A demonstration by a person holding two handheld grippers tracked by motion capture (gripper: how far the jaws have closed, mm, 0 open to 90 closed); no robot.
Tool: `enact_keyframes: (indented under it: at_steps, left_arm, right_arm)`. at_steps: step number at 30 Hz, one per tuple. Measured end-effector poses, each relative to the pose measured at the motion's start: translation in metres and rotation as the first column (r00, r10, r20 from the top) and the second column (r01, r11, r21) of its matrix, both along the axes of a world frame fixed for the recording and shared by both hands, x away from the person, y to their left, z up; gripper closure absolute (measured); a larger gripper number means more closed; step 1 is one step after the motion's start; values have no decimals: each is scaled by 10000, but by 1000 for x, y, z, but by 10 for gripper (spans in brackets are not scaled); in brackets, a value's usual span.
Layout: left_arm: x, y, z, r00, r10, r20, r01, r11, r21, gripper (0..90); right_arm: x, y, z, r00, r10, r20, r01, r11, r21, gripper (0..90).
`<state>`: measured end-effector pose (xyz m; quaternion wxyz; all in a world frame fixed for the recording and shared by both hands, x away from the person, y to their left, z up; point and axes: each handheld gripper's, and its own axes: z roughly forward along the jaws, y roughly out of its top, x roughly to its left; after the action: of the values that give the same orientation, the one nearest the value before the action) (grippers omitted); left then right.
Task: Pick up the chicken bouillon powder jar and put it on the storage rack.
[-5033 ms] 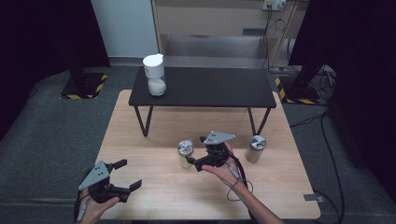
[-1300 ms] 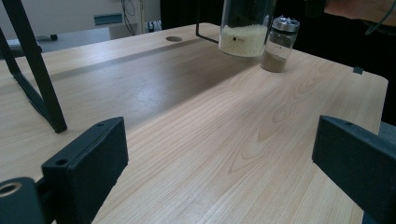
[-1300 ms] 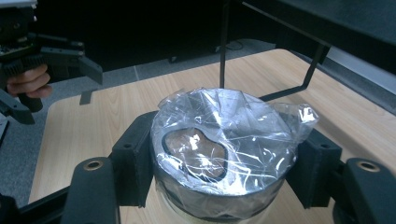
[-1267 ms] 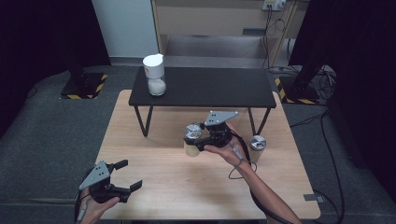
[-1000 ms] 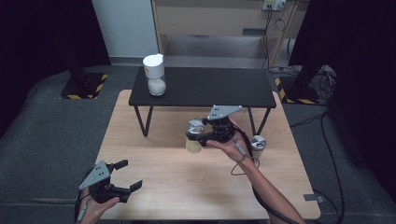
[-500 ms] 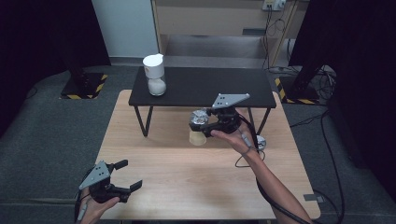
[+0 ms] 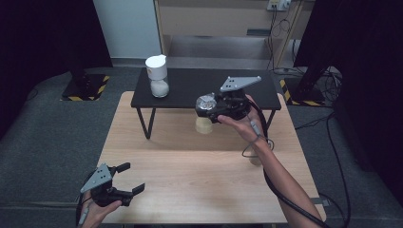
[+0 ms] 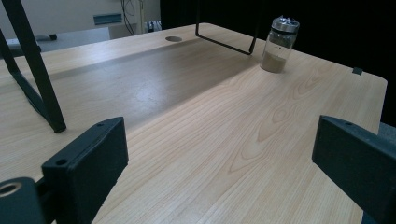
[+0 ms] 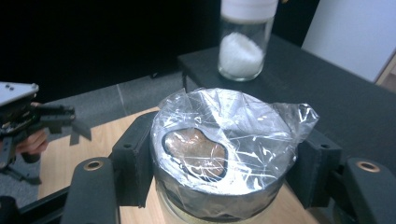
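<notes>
A: The jar (image 7: 206, 105) is up in the air, clamped by its cap in the right gripper (image 7: 212, 108), just at the front edge of the black shelf (image 7: 190, 85).

B: From the right gripper view the jar (image 9: 223, 156) stands upright, long axis vertical, jaws pressed to either side of the cap, which has clear film (image 9: 243, 126) crumpled over it (a brownish patch shows through an opening on top).

A: And the relation that matters: the shelf top lies ahead of and a little below the jar. I'd judge the next move is forward and down onto it.

B: There's a white-capped jar (image 7: 157, 76) of white grains standing at the shelf's far left, well apart.

A: The left gripper (image 7: 127, 178)?

B: Low at the near left corner of the wooden table (image 7: 190, 185), jaws spread, nothing between them. The right hand is far nearer the shelf.

A: Another jar (image 8: 279, 44) stands on the table; its contents look like tan powder, though it's too distant to be sure.
</notes>
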<state>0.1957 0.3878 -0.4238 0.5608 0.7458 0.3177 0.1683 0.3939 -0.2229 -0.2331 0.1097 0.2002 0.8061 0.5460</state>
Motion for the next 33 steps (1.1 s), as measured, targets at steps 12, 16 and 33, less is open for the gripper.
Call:
enact_keyframes:
  at_steps: [12, 16, 33]
  left_arm:
    - [0, 1, -1, 10000, -2, -9, 2, 10000, -53, 23]
    - [0, 1, -1, 10000, 6, -24, -6, 10000, -90, 23]
    - [0, 2, -1, 10000, -27, -8, 26, 9999, -102, 23]
  right_arm:
    - [14, 6, 20, 9980, -609, 154, 610, 9981, -38, 350]
    - [19, 9, 25, 9967, -796, 169, 798, 9968, -90, 350]
    - [31, 29, 35, 9809, -1904, 411, 1913, 9813, -205, 350]
